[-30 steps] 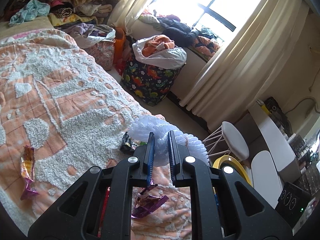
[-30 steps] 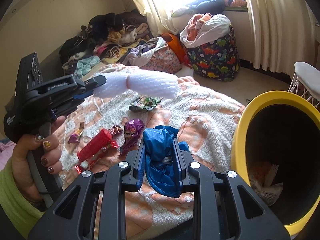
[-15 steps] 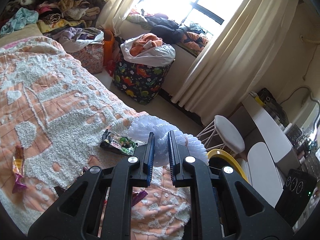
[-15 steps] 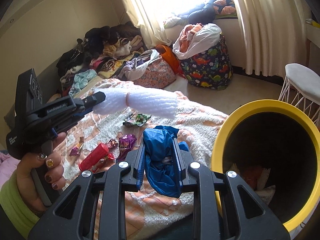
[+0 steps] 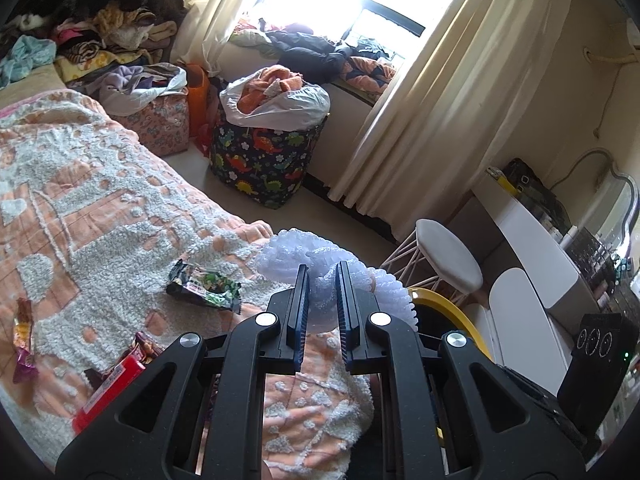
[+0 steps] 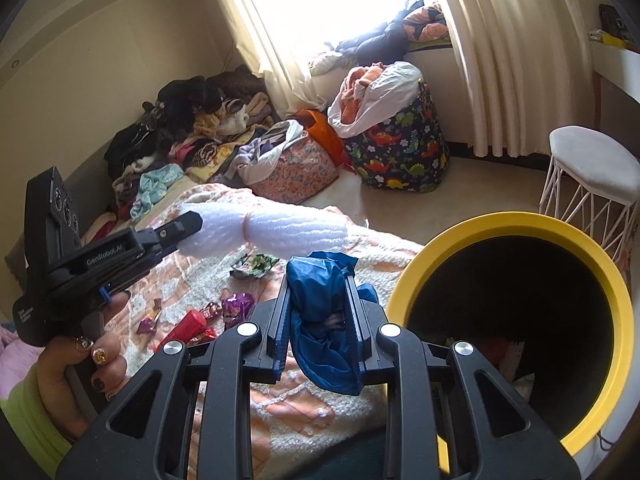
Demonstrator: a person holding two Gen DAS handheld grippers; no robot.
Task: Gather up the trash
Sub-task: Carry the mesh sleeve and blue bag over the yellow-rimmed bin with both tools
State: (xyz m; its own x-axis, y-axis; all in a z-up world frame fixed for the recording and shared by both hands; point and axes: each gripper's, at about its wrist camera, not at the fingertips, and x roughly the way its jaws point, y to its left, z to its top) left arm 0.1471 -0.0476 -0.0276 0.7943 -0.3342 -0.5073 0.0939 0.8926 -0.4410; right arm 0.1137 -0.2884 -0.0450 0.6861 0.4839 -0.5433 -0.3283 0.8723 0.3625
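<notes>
Left hand-held gripper (image 5: 322,276) clamps white foam netting (image 5: 316,258) above the bed; right hand-held gripper (image 6: 320,292) pinches blue plastic (image 6: 320,320) beside the yellow bin (image 6: 600,280).

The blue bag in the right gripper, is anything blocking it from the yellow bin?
Nothing visible does. The blue bag sits clamped in the right gripper just left of the yellow bin, whose mouth is open, with trash already at the bottom.

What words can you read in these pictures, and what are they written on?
"GenRoboLAI", as best I can read it: on the side of the left gripper, seen from the right wrist.
Small white print lower on its handle: too small to read.
Green snack wrapper and red wrapper: print too blurred.
</notes>
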